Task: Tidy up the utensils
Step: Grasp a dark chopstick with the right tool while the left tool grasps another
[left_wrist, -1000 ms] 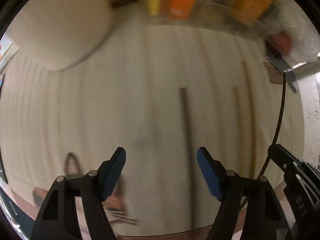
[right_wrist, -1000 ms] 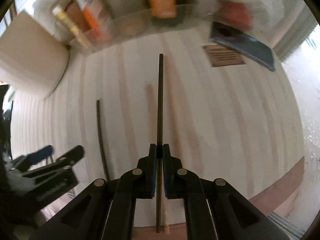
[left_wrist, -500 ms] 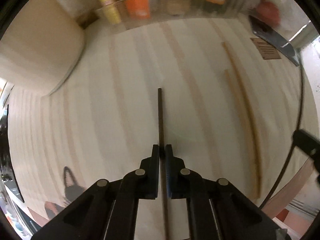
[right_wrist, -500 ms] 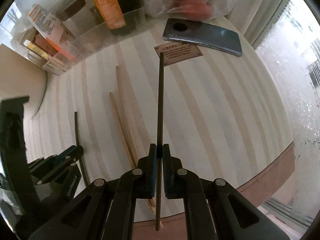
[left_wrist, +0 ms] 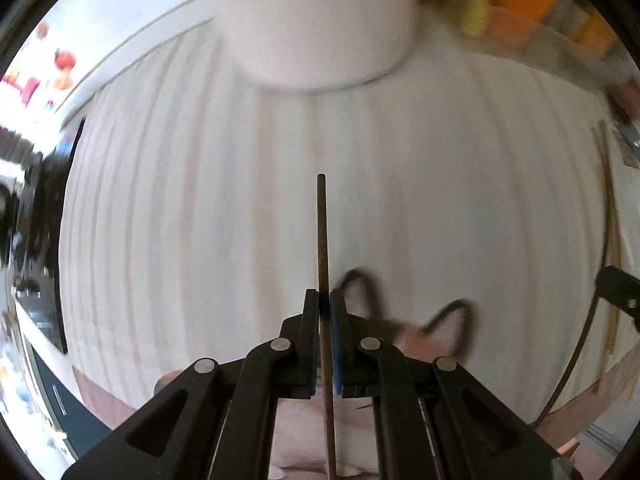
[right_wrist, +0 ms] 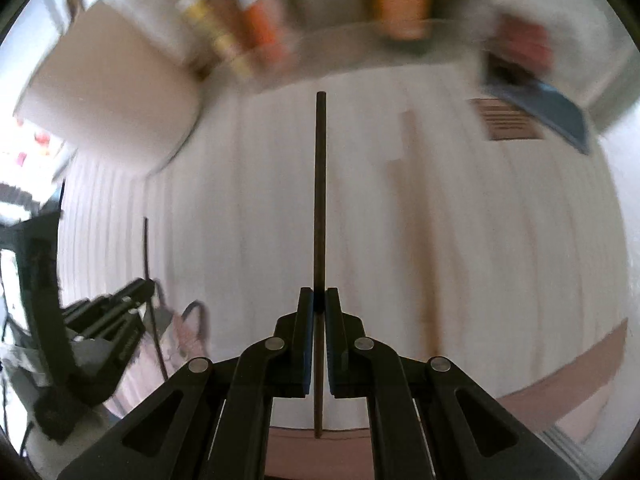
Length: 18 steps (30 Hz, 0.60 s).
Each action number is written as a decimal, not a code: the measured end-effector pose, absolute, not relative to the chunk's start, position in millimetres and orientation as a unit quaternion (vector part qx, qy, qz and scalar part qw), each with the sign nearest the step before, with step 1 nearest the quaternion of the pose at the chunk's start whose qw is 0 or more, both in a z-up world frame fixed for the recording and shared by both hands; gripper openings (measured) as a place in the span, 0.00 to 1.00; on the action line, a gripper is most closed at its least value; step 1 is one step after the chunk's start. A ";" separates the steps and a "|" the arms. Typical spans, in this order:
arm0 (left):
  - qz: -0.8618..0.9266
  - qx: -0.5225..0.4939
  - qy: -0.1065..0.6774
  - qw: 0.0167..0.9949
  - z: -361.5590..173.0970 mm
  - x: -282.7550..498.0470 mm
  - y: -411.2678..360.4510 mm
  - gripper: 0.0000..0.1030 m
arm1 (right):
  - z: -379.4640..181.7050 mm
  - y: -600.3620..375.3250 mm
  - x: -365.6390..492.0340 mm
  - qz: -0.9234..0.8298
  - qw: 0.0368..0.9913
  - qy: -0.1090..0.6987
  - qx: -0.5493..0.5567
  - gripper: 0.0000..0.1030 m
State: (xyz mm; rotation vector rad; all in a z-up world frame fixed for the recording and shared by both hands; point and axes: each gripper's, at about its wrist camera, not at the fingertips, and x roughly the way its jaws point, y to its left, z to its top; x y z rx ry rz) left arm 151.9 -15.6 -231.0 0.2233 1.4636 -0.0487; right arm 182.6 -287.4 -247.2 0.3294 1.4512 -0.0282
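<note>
now, at the far left of the right wrist view, the left gripper (right_wrist: 120,312) shows as a dark blurred shape, its fingers pinched on a dark chopstick (right_wrist: 149,272) over the pale striped counter (right_wrist: 500,248). in its own view the left gripper (left_wrist: 325,308) has its fingers closed tight on that dark chopstick (left_wrist: 322,232), which runs straight ahead from between the pads toward a big white cylinder (left_wrist: 320,20) at the top. to the right of that, blurred yellow and orange bottles (left_wrist: 516,0) stand in a clear bin.

further right, the right gripper (right_wrist: 319,304) is clamped the same way on a second dark chopstick (right_wrist: 320,184) — the stick passes between the fingers and its near end sticks out below them. right of it, two pale wooden chopsticks (right_wrist: 416,216) lie side by side on the counter, smeared by motion. at the upper right sit a small brown card (right_wrist: 506,124) and a dark phone (right_wrist: 556,112), just beside each other.
</note>
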 end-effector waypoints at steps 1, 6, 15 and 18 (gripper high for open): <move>-0.018 0.097 0.670 0.736 -235.1 149.4 -11.4 0.03 | -254.7 -275.5 186.1 -0.005 0.729 0.670 0.141 0.05; -0.020 0.078 0.679 0.730 -241.5 153.4 -6.5 0.03 | -284.7 -233.8 198.1 0.009 0.706 0.703 0.084 0.05; -0.024 0.075 0.682 0.727 -244.6 144.9 -8.0 0.03 | -298.8 -211.3 207.9 -0.002 0.686 0.727 0.034 0.06; -0.024 0.073 0.684 0.726 -252.2 147.3 1.4 0.03 | -311.2 -207.0 231.1 -0.010 0.683 0.729 0.027 0.06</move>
